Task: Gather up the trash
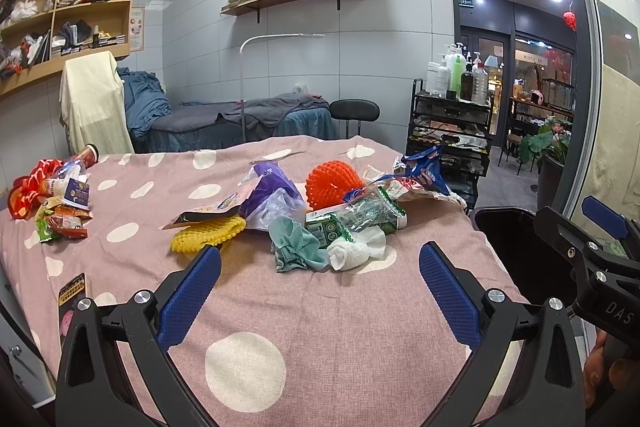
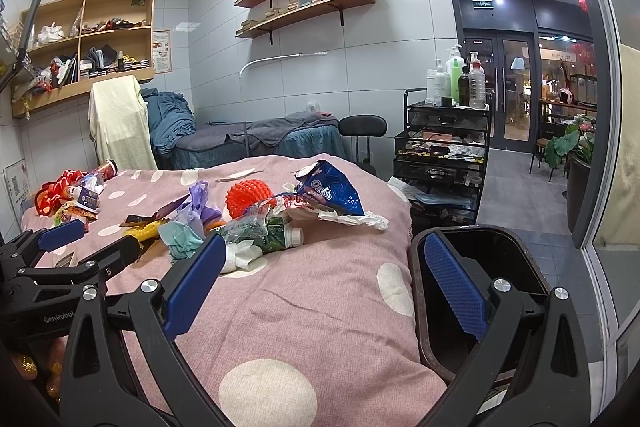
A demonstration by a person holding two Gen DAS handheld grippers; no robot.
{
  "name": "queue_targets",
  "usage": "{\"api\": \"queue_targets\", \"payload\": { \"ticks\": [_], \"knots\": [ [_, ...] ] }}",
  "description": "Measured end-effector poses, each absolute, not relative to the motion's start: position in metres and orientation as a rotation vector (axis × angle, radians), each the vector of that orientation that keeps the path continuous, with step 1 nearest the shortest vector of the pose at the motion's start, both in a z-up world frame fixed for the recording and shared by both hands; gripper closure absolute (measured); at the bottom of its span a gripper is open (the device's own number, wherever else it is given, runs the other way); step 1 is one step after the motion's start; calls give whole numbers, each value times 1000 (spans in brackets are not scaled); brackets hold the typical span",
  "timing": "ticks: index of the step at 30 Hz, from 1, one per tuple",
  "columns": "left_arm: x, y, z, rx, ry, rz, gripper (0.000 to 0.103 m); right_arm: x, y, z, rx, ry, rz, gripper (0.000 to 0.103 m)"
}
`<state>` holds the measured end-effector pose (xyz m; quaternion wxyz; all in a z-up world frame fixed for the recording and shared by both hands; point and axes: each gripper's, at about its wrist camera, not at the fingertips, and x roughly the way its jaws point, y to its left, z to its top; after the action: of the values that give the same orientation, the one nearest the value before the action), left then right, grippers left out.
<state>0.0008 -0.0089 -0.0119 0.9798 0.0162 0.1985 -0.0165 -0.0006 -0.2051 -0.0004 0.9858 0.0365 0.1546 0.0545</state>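
Trash lies in a heap on a pink polka-dot bed cover: a teal crumpled cloth, a white tissue, a green bottle wrapper, a yellow foam net, a purple bag, an orange spiky ball and a blue Oreo bag. My left gripper is open and empty, just short of the teal cloth. My right gripper is open and empty, over the bed's right edge beside a black bin.
A second trash pile with a red wrapper and a can lies at the bed's far left. A black trolley with bottles stands behind the bin. A massage bed, a stool and wall shelves are at the back.
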Motion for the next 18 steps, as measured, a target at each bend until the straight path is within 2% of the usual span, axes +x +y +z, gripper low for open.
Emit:
{"api": "queue_targets", "payload": {
  "ticks": [18],
  "knots": [
    [1,-11,-14,31,406,-35,5,-1,-206,0,80,316,111,4]
  ]
}}
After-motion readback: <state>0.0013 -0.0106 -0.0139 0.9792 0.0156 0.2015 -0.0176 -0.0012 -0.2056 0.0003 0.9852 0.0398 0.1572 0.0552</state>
